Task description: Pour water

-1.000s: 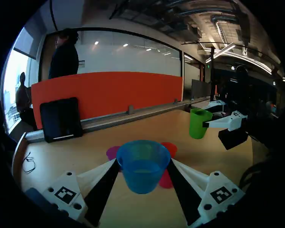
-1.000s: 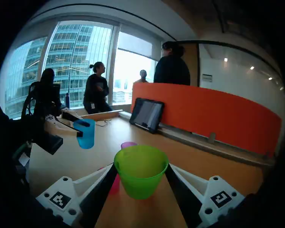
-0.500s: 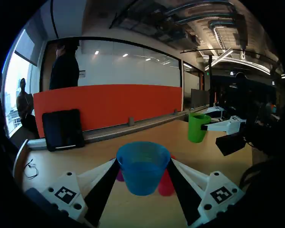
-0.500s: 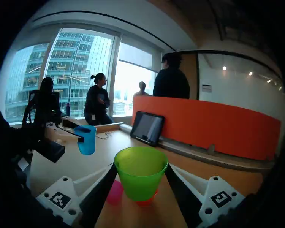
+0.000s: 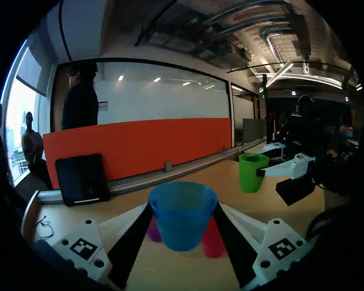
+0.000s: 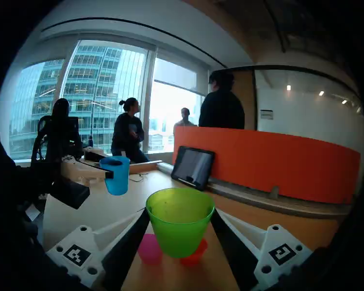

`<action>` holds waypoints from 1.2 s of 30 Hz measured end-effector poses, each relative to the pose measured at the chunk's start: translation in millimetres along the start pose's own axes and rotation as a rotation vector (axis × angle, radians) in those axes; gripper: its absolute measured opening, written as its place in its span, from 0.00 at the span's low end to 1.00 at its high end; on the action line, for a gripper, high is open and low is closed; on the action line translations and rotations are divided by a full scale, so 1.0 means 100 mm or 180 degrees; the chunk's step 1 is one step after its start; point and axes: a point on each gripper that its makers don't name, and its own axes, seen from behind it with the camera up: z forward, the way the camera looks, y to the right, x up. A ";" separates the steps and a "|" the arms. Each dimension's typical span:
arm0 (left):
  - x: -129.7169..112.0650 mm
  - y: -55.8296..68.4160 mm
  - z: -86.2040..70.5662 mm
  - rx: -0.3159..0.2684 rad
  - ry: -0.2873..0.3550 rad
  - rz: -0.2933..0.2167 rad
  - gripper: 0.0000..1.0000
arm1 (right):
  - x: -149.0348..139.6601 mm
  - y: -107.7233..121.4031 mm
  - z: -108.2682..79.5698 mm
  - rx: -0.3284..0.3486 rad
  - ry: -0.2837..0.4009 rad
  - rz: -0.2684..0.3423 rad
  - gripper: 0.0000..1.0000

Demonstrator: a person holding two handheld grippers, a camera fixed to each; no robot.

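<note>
Two fingers (image 5: 131, 237) each against blue cup (image 5: 183, 218), green cup (image 6: 180, 223).

Along the far edge of a pale wooden table (image 5: 128, 194), an orange partition (image 5: 143, 140), a dark tablet (image 5: 82, 179) propped against it. Behind, a white glass wall (image 5: 162, 99) and a standing person (image 5: 80, 104). To one side, tall daylit windows (image 6: 99, 97). Overhead, bare pipes (image 5: 240, 29) and strip lights (image 5: 284, 72).

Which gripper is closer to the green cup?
Right. The right gripper grips the green cup on both sides. The left gripper is off to the side, apart from it, holding the blue cup.
</note>
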 end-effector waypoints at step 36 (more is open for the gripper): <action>0.53 0.14 0.14 0.0121 0.0055 0.1117 0.86 | -0.15 -0.65 0.29 0.0480 0.0038 -0.0022 0.91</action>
